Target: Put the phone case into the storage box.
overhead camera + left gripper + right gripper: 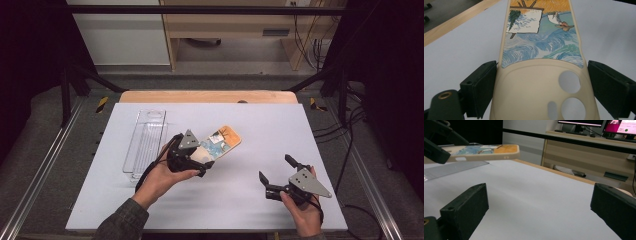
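Note:
A cream phone case (222, 142) printed with a blue and orange painting hangs tilted above the white table (250, 125). My left gripper (202, 161) is shut on its camera-hole end. In the left gripper view the two black jaws press both long edges of the case (541, 87), just beside the lens cut-outs. My right gripper (275, 167) stands open near the table's front right with nothing between its fingers. The right gripper view has the case (481, 152) raised off the table at upper left, with the left gripper (434, 147) on its end.
A clear plastic tray (145, 142) lies lengthwise on the left part of the table, close to my left hand. A wooden strip (207, 96) runs along the far edge. Black frame posts and cables stand around the table.

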